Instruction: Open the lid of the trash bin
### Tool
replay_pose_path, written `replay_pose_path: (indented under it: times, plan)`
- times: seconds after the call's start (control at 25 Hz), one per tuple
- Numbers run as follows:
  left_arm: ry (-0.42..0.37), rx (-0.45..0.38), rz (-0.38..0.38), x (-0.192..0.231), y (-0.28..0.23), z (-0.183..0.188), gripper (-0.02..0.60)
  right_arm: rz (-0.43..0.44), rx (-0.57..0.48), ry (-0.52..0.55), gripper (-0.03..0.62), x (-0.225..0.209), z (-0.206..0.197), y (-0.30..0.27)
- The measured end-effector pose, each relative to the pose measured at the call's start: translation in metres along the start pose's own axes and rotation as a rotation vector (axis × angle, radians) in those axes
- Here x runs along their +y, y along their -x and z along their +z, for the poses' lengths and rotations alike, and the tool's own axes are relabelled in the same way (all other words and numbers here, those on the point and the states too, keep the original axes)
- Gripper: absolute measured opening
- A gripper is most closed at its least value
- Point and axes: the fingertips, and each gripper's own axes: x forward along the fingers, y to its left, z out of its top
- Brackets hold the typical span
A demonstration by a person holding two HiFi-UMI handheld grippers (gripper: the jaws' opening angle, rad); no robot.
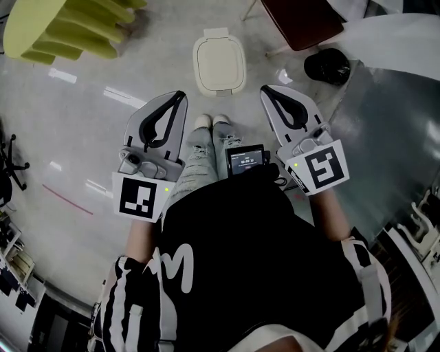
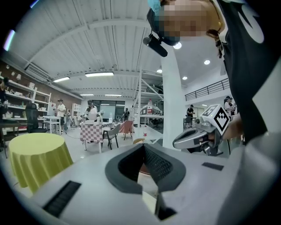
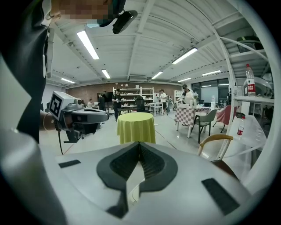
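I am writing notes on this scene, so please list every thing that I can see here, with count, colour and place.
trash bin: one, cream white, lid shut, on the floor ahead of the feet.
round table: one, yellow-green cloth, far left.
chair: one, dark red seat, up and right of the bin.
black round thing: one, right of the bin; I cannot tell what it is.
small screen: one, black, at the person's waist.
shoes: two, pale, just below the bin.
left claw: one, grey, jaws together, empty.
right claw: one, grey, jaws together, empty.
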Motion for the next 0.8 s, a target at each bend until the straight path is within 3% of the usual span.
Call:
replay_pose_path:
  times: [0.8]
  plan:
    - [0.034, 0.043, 0.005, 0.002, -0.004, -0.048, 0.007, 0.084, 0.09, -0.019, 0.011, 0.005, -0.065, -0.046]
